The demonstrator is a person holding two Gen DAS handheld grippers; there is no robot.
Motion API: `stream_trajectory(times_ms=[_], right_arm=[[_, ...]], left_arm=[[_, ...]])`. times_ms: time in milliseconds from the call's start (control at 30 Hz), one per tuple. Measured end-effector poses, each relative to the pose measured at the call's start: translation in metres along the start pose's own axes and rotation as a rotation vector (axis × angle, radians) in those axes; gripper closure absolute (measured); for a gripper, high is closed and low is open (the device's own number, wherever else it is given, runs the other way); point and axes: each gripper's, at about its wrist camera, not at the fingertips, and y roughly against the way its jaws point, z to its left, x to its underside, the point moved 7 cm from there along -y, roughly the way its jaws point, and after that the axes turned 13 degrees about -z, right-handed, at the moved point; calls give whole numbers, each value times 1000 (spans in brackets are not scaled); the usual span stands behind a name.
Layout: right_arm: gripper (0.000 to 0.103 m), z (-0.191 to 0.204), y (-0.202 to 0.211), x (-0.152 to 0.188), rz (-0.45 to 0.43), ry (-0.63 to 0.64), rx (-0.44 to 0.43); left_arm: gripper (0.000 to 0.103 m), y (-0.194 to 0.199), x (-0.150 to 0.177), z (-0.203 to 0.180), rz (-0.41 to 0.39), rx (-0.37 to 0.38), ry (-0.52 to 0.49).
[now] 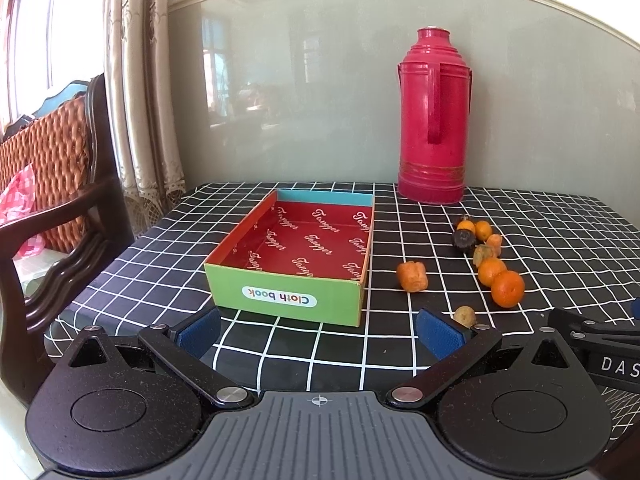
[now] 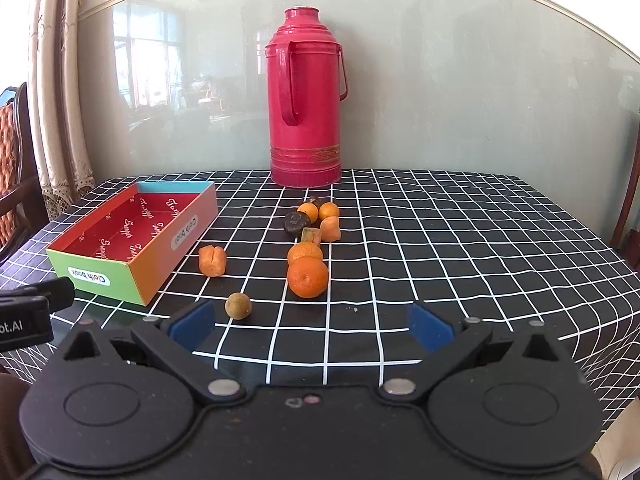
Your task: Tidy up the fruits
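Observation:
An open cardboard box (image 1: 280,300) (image 2: 100,276) with a red inside and green front stands empty on the left of the table. Several small fruits lie to its right: a big orange (image 2: 308,277) (image 1: 507,288), a wrinkled orange piece (image 2: 212,261) (image 1: 412,277), a small brown round fruit (image 2: 238,306) (image 1: 465,315), and a cluster behind with a dark one (image 2: 297,223). My left gripper (image 1: 320,330) is open and empty in front of the box. My right gripper (image 2: 312,326) is open and empty in front of the big orange.
A tall red thermos (image 1: 434,120) (image 2: 306,100) stands at the back by the wall. The table has a black checked cloth (image 2: 460,240). A wooden chair (image 1: 60,200) stands left of the table. The right gripper's body (image 1: 600,344) shows at the left view's right edge.

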Motion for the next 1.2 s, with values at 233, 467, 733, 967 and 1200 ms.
stream_trajectory(times_ms=[233, 467, 733, 967, 1200], right_arm=[[6, -8, -1, 0, 1, -21, 17], [6, -13, -2, 2, 1, -27, 26], [6, -28, -9, 6, 2, -58, 52], [6, -59, -15, 6, -49, -108, 121], [6, -92, -26, 10, -102, -170, 182]], left_arm=[[0, 0, -1, -8, -6, 10, -20], [0, -2, 0, -14, -12, 23, -42], [0, -11, 1, -28, -20, 58, -94], [0, -25, 4, -53, -20, 146, -181], [0, -52, 12, -91, -24, 245, -264]])
